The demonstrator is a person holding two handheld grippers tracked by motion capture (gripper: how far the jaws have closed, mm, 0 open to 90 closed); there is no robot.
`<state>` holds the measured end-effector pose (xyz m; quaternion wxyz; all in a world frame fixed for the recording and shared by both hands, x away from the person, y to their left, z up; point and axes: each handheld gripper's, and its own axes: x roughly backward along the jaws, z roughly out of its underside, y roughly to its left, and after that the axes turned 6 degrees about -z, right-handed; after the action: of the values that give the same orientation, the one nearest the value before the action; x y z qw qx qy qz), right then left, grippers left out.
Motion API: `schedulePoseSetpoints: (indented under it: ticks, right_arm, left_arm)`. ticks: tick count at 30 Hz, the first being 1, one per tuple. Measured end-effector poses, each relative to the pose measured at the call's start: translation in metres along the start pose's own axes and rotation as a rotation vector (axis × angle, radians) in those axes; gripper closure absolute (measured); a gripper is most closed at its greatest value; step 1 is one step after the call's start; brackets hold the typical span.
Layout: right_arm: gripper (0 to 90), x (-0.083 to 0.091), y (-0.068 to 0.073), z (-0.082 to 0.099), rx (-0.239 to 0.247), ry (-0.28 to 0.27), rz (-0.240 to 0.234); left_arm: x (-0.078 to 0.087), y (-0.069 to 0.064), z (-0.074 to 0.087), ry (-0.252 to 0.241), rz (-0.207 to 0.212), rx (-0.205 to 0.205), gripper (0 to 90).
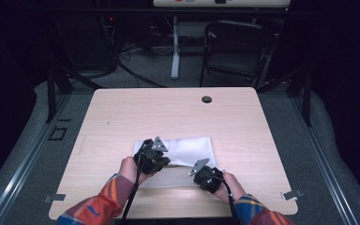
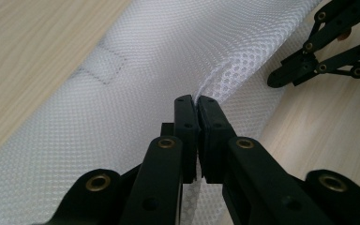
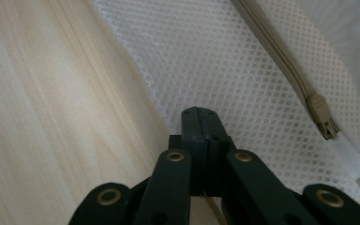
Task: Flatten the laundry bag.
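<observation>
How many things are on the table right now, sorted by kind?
White mesh zippered bag: 1
Black two-jaw grippers: 2, left gripper and right gripper, both pinching the mesh
Light wooden table: 1
Total: 4

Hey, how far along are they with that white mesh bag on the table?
Done: both grippers have a hold of the mesh bag. In hand: the left gripper is shut on a pinched fold of mesh; the right gripper is shut at its near edge, beside the zipper pull. Left: probably opening the bag; whether it's zipped is unclear.
</observation>
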<state>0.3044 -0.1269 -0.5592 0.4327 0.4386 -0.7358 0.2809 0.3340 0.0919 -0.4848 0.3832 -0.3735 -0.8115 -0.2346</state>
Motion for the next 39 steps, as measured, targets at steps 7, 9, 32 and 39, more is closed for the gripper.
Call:
schedulePoseSetpoints:
  ticks: [7,9,32,39]
  right_arm:
    - [90.0,0.002,0.001,0.001,-0.002,0.014,-0.016]
    - [90.0,0.002,0.001,0.001,-0.001,0.023,-0.022]
    - [90.0,0.008,0.006,0.004,0.006,0.064,-0.115]
    - [90.0,0.01,0.008,0.006,0.02,0.088,-0.134]
  left_arm:
    - [0.009,0.007,-0.009,-0.017,-0.006,0.001,87.3]
    - [0.011,0.01,-0.013,-0.013,-0.011,0.0,87.2]
    - [0.023,0.039,-0.06,-0.075,-0.125,0.005,87.2]
    - [0.024,0.045,-0.071,-0.093,-0.147,0.002,87.2]
